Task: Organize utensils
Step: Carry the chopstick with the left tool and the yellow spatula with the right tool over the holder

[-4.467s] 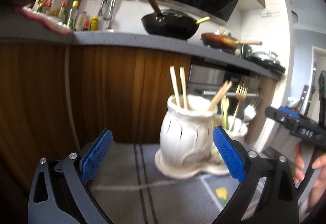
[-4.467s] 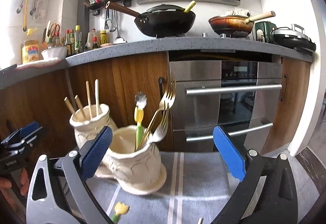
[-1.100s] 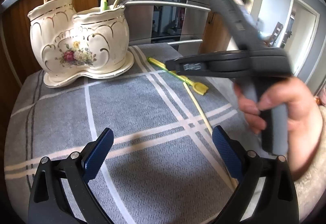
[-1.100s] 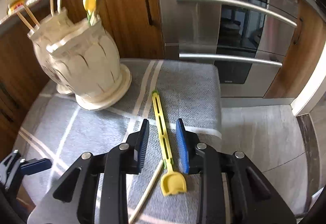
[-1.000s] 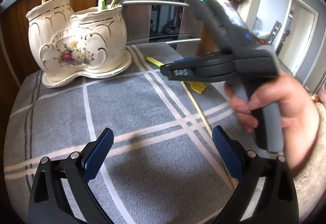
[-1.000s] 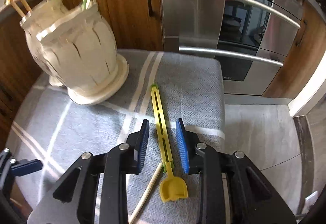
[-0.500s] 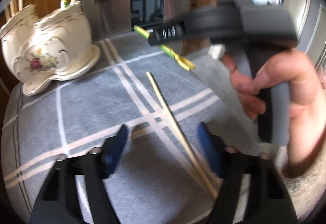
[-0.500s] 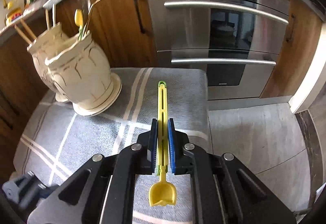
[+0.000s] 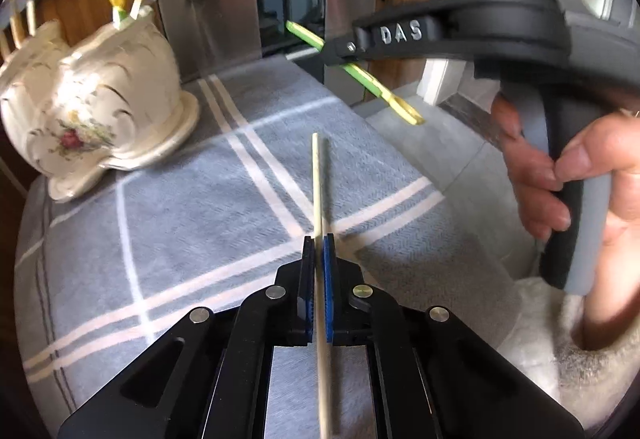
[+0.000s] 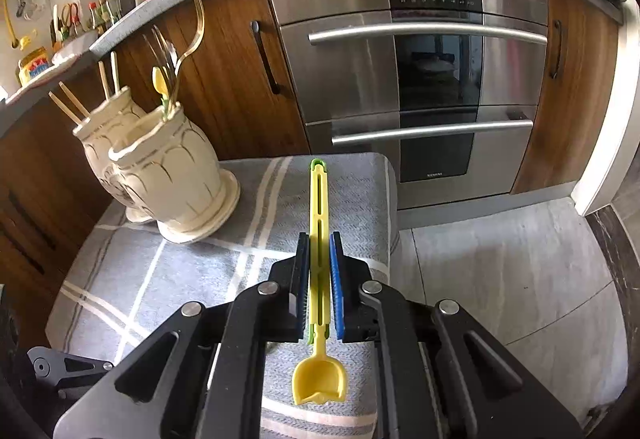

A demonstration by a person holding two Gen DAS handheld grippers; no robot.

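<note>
Currently clamped: left gripper (image 9: 318,239), blue pads (image 9: 329,263) closed flat against a pale wooden chopstick (image 9: 317,175) at lower centre of the left wrist view. Runs straight up the frame from between the pads, tip ending mid-frame over the grey checked cloth (image 9: 192,207); whether raised off the cloth or resting on it cannot be told.

Likewise clamped: right gripper (image 10: 320,239), pads (image 10: 336,279) pressed on both sides of a yellow-and-green slotted utensil (image 10: 319,199). Held lengthwise along the fingers at centre of the right wrist view, green tip pointing up-frame toward the oven (image 10: 408,79), yellow scoop-shaped end at lower centre, behind the pads. Seen also from the left wrist view at upper centre-right, held in the air, clear of the cloth, slanting down to the right out of the black gripper tips.

Stands at left of both views, on the cloth: cream ceramic double-pot holder (image 10: 168,167) with floral decoration. Rear pot: wooden chopsticks (image 10: 70,105) upright or leaning. Front pot: gold forks (image 10: 192,35) and a yellow tulip-topped utensil (image 10: 160,79).

Visible at right edge of the left wrist view: right hand (image 9: 568,175) wrapped around the grey-and-black handle.
</note>
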